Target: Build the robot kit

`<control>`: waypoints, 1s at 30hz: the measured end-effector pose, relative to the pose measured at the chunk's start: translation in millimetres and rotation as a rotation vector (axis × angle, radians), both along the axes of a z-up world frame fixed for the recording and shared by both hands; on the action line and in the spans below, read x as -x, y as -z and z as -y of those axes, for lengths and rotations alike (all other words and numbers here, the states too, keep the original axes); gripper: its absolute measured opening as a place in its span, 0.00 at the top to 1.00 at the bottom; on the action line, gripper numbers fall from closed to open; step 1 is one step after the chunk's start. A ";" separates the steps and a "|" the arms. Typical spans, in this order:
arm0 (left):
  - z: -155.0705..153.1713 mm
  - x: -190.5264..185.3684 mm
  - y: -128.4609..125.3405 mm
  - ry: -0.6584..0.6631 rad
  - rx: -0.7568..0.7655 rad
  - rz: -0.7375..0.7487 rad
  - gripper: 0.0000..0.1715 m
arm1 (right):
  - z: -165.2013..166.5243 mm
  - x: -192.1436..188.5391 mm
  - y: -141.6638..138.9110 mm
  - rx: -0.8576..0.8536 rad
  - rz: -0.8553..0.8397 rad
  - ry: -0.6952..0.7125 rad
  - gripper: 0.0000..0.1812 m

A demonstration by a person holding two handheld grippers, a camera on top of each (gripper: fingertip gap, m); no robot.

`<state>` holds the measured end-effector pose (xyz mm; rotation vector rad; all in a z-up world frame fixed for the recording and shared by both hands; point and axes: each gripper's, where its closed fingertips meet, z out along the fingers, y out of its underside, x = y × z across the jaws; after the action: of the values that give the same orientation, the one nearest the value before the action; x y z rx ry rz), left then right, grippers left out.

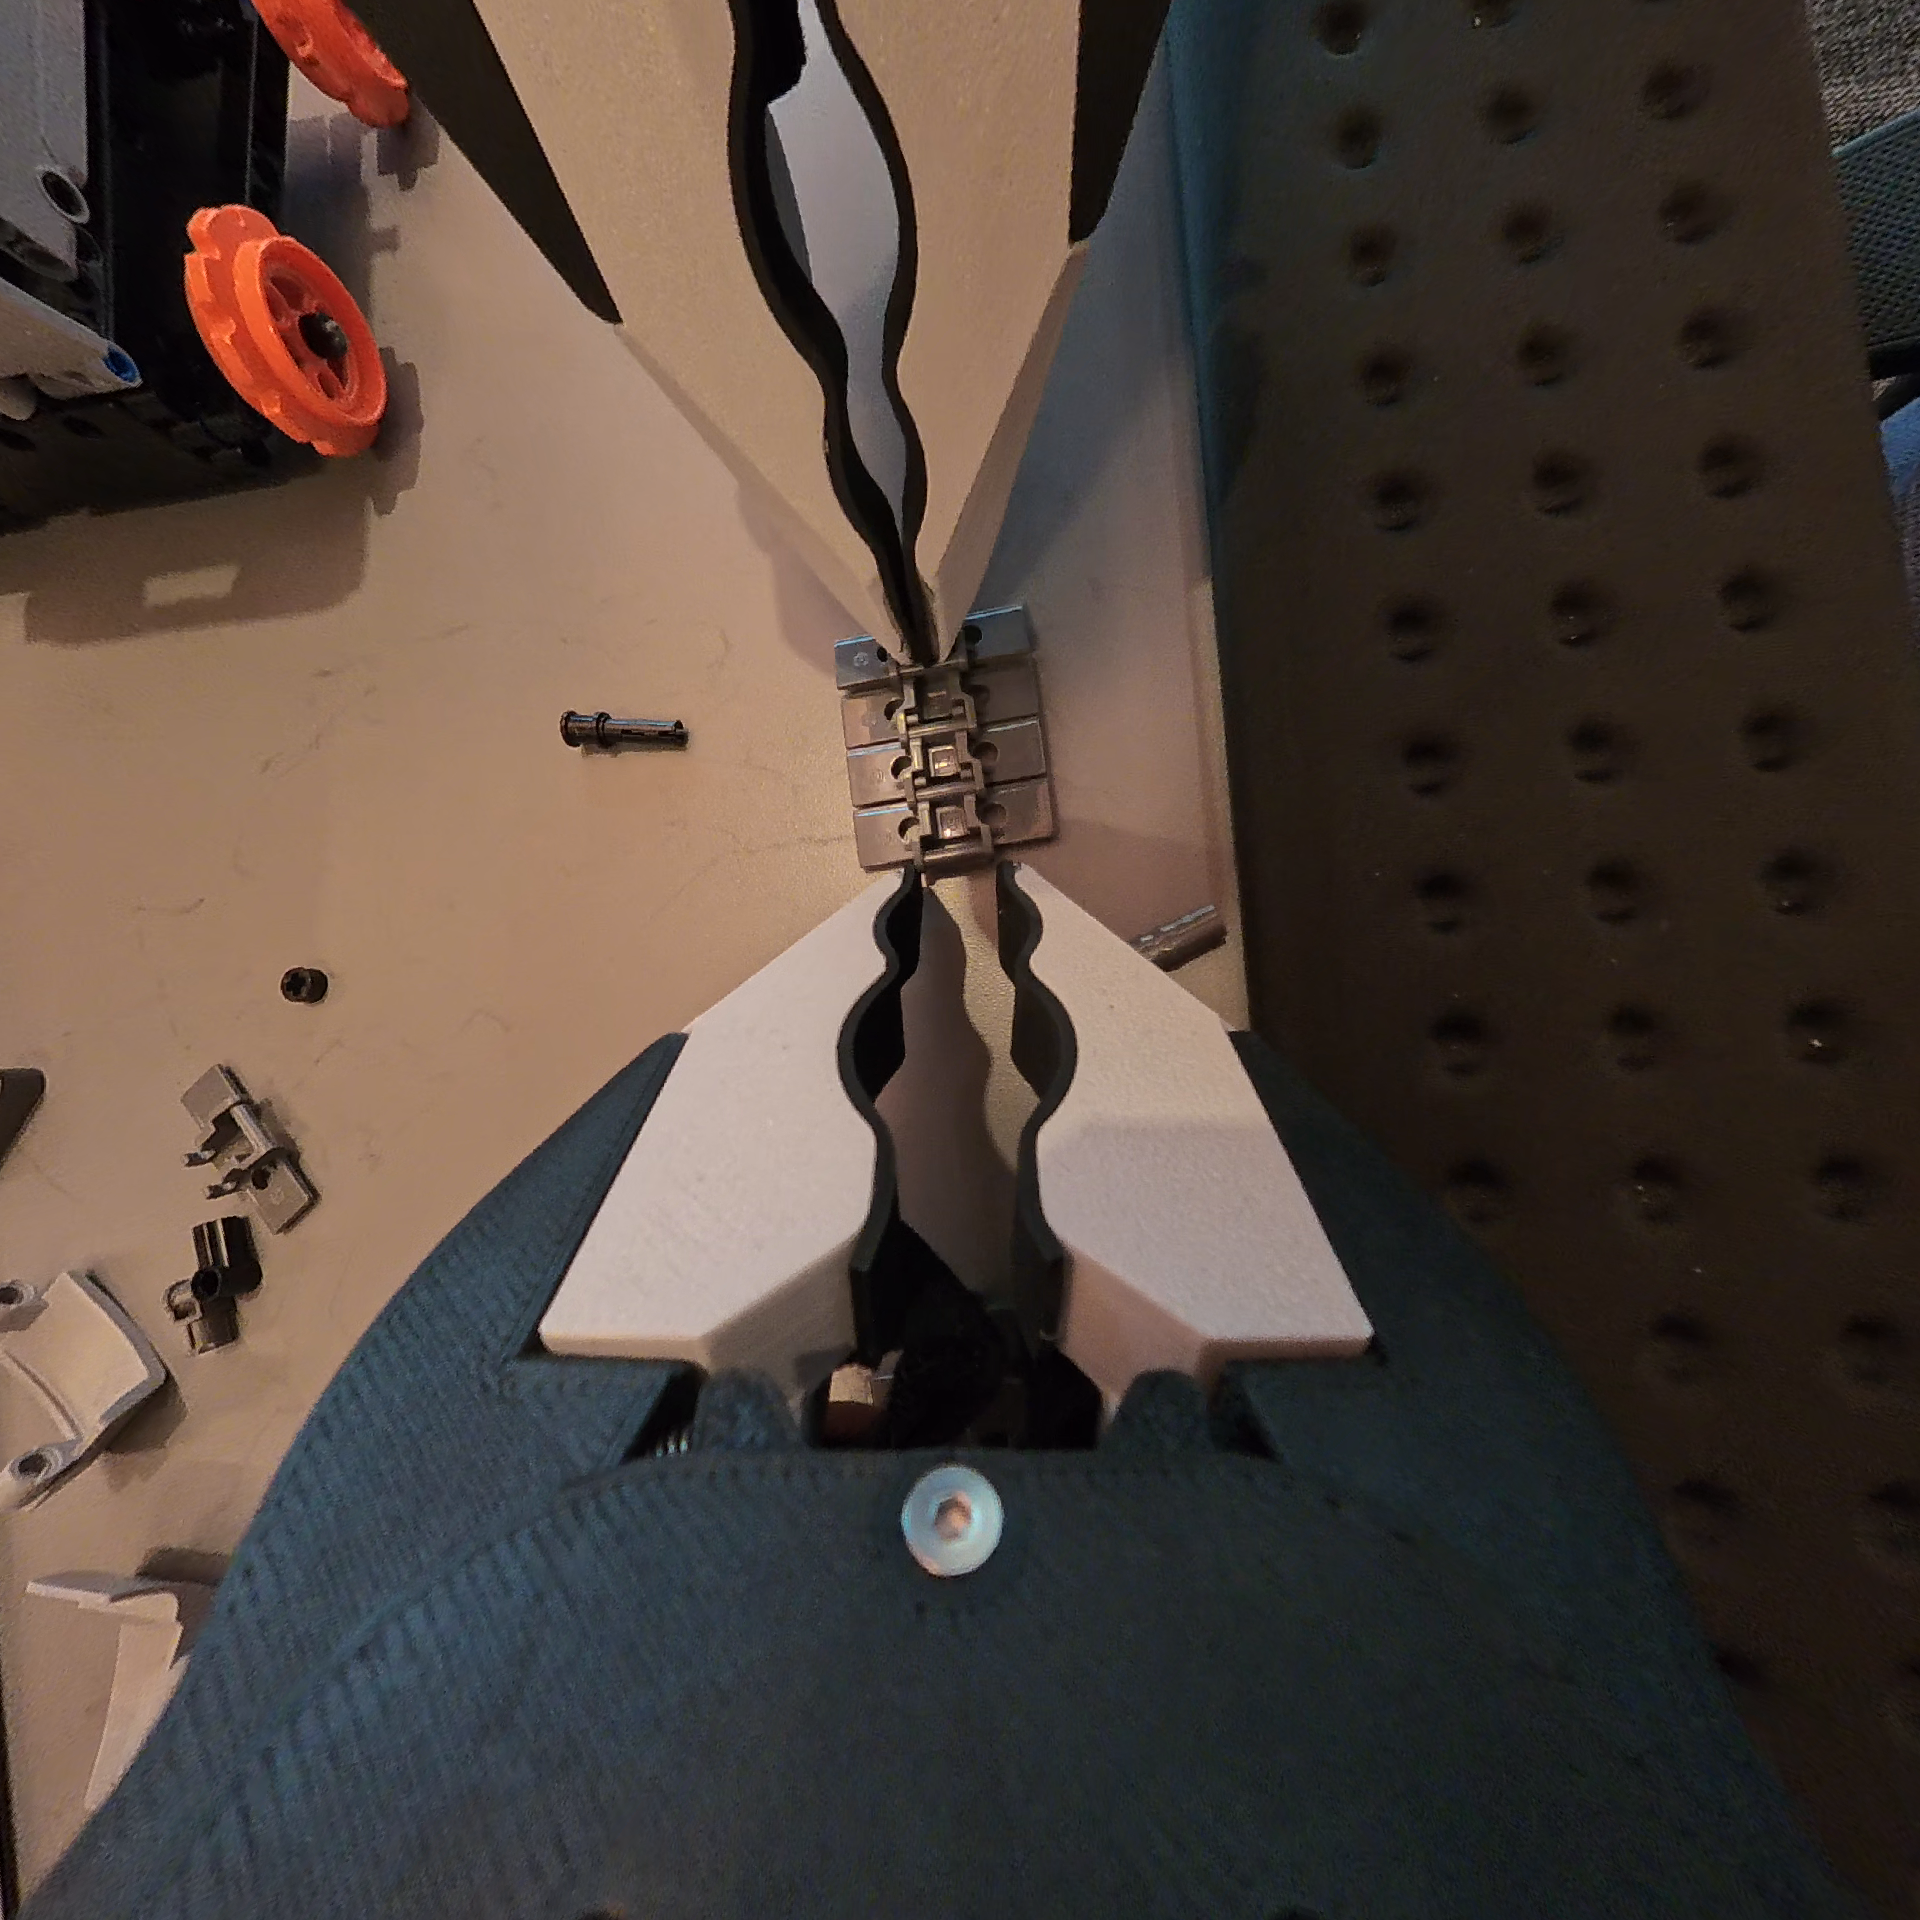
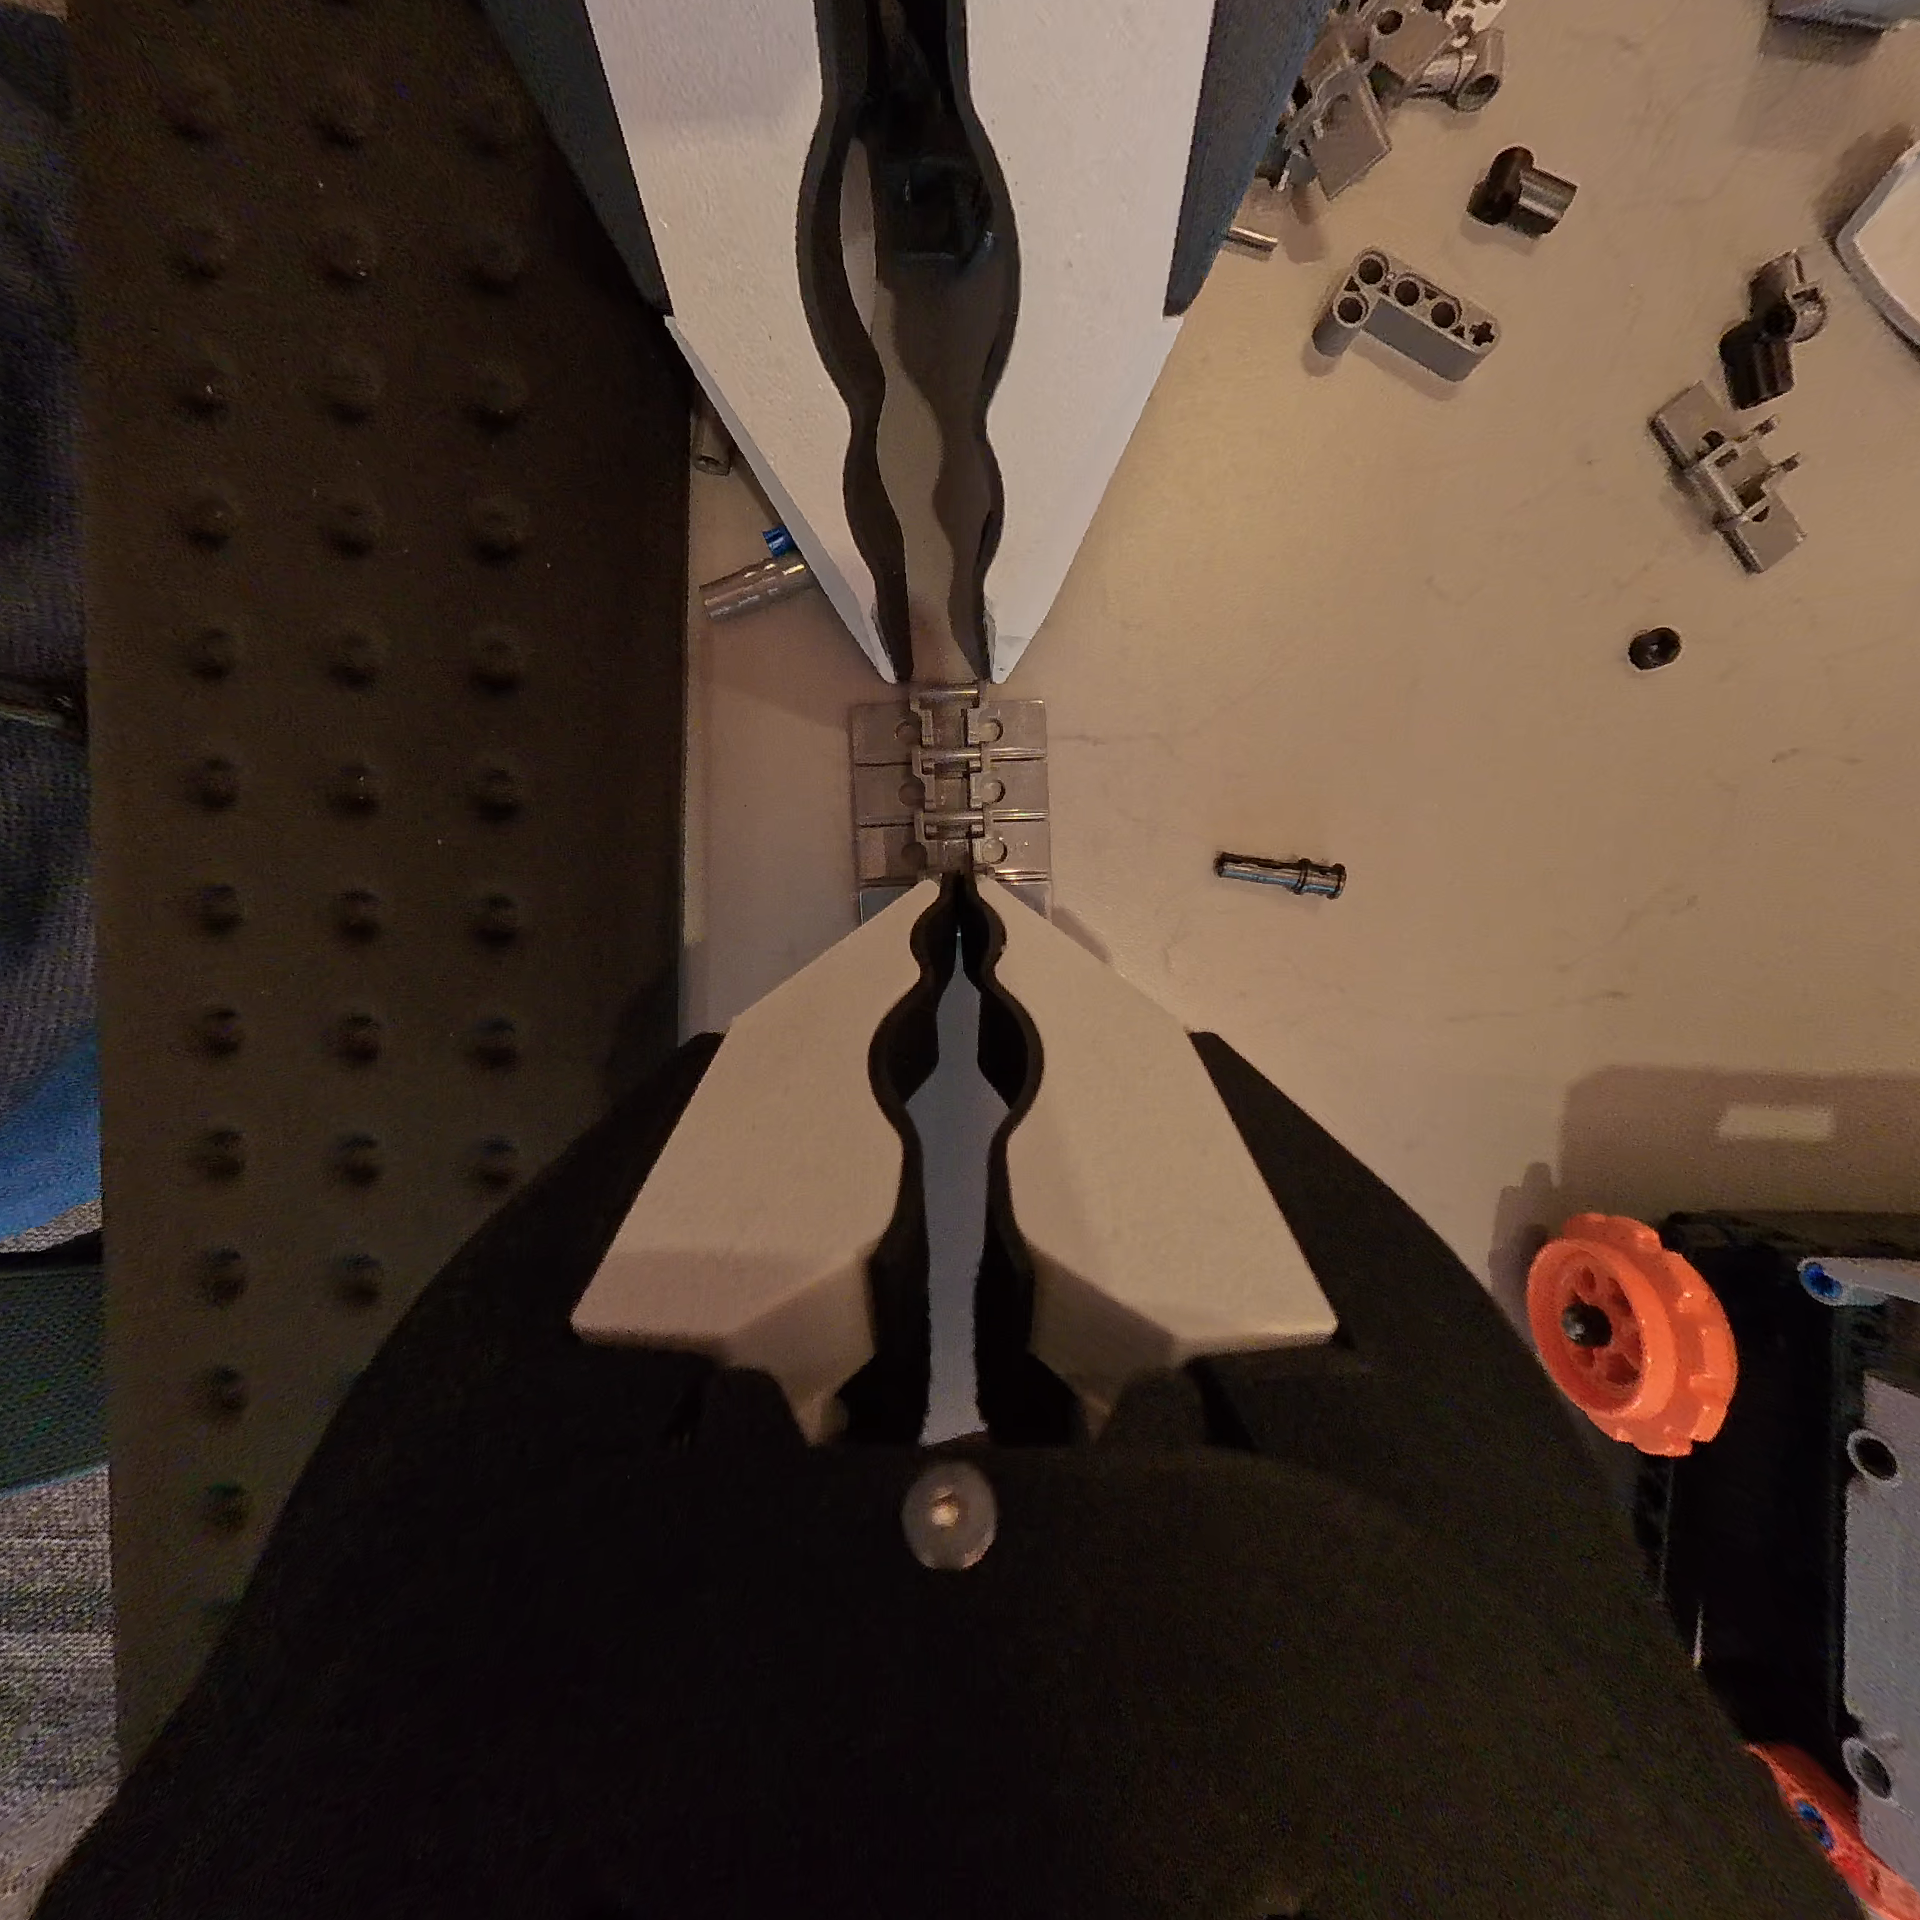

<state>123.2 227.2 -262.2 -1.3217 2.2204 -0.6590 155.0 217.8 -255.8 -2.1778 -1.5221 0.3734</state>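
The right hand-held gripper [image 2: 954, 883] pinches one end of the grey track strip [image 1: 945, 753] on the table [image 1: 468, 644], while the left hand-held gripper [image 1: 961, 878], a little open, touches the other end.

A pale beige table [image 1: 499, 644] carries a short grey plastic track-link strip [image 1: 945, 753], a slim black pin [image 1: 623, 729], a small black bushing [image 1: 303, 984], scattered grey connector pieces [image 2: 1725, 473] and an orange-wheeled black model [image 1: 281, 332].
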 end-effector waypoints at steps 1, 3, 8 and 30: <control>-0.1 0.0 0.1 0.000 0.001 -0.001 0.92 | -0.1 0.5 -0.1 0.001 0.004 -0.002 1.00; -0.3 -0.1 0.1 -0.001 0.004 -0.003 0.92 | 0.2 0.9 0.0 0.012 0.021 -0.008 1.00; 0.0 1.4 0.5 0.006 0.005 -0.013 0.92 | 0.5 1.1 0.3 0.057 0.110 -0.029 1.00; -86.9 58.7 -29.4 -0.231 -0.162 -0.046 0.91 | -2.3 8.1 -8.5 0.148 0.204 -0.084 0.97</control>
<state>64.5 314.1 -232.8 -1.4918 2.0645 -0.3604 146.9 220.1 -247.2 -2.3317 -1.7500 0.3071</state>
